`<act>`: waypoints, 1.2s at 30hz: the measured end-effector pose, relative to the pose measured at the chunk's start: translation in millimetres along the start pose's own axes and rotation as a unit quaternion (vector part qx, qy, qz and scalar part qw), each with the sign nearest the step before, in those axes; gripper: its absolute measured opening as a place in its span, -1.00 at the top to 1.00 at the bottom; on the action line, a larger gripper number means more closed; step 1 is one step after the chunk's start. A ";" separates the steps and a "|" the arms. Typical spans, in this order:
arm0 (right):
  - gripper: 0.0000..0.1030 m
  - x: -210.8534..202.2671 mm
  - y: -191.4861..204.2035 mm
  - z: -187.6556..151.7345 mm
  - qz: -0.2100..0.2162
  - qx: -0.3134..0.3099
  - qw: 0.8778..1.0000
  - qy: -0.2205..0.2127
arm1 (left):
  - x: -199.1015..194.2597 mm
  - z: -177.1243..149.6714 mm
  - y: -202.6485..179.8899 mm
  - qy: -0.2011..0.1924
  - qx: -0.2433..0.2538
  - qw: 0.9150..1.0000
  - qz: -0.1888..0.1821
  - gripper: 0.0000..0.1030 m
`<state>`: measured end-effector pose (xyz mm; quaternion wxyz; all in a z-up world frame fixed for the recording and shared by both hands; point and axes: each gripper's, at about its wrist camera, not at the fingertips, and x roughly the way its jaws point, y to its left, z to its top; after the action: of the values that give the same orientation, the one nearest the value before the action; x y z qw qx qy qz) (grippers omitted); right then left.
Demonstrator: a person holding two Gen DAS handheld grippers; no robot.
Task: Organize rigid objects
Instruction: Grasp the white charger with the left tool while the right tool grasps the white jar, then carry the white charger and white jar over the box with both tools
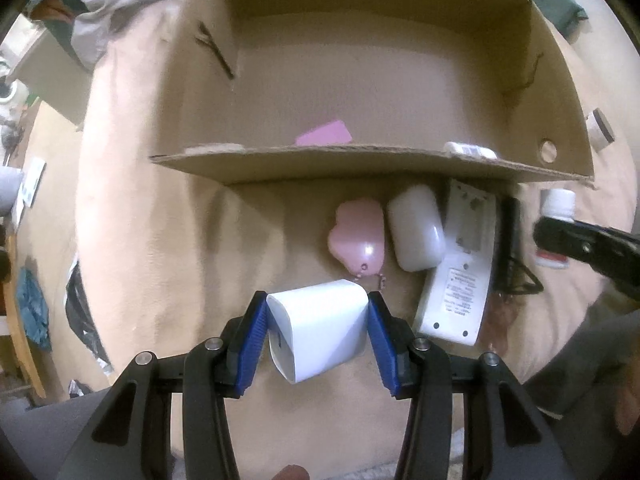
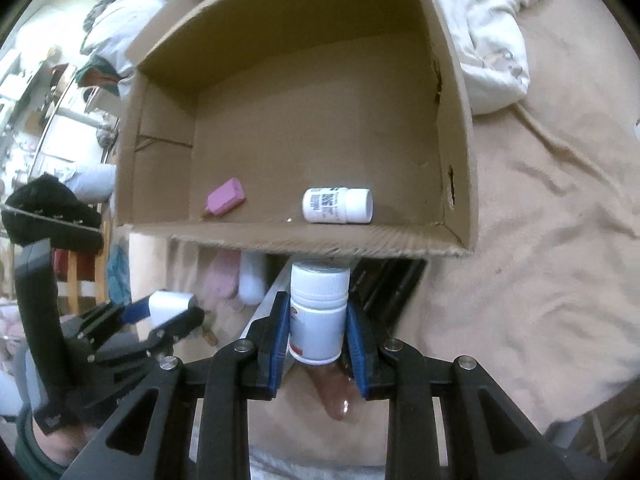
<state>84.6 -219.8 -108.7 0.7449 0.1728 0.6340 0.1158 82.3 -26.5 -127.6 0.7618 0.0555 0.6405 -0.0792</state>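
Observation:
My left gripper [image 1: 317, 300] is shut on a white charger block [image 1: 320, 332], held above the beige bed just in front of the open cardboard box [image 1: 360, 162]. My right gripper [image 2: 317, 312] is shut on a white pill bottle [image 2: 318, 312], upright, at the box's near wall [image 2: 320, 242]. Inside the box lie a pink eraser-like block [image 2: 225, 197] and a second white pill bottle [image 2: 338, 205] on its side. In the left wrist view the right gripper [image 1: 588, 246] and its bottle [image 1: 556, 204] show at the right.
On the bed before the box lie a pink heart-shaped case [image 1: 356, 232], a white rounded case [image 1: 416, 232], a white remote face down [image 1: 460, 264] and a black object [image 1: 512, 248]. Crumpled white bedding [image 2: 492, 40] lies right of the box. Clutter and furniture stand at the left.

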 end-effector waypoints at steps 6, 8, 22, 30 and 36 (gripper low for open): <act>0.43 -19.4 5.3 -9.9 0.001 -0.017 1.000 -0.016 | -20.0 0.3 8.5 -0.012 -0.027 1.000 -0.005 0.13; 0.43 -24.8 8.2 -11.0 -0.004 -0.025 0.999 -0.024 | -28.7 -3.7 8.7 -0.025 -0.033 0.999 -0.011 0.13; 0.43 -55.5 31.7 -4.2 0.030 -0.069 0.994 -0.082 | -93.4 24.8 3.2 -0.121 -0.017 0.992 0.011 0.13; 0.43 -68.8 38.2 13.1 0.040 -0.067 0.990 -0.120 | -103.9 46.2 -1.9 -0.144 -0.008 0.989 0.015 0.13; 0.43 -86.9 40.1 31.8 0.040 -0.063 0.982 -0.171 | -111.4 67.8 1.9 -0.159 -0.009 0.987 0.017 0.13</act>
<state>103.1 -220.8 -9.5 0.8464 0.1679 0.4814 0.1539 129.6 -31.7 -6.1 0.8555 0.0466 0.5112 -0.0686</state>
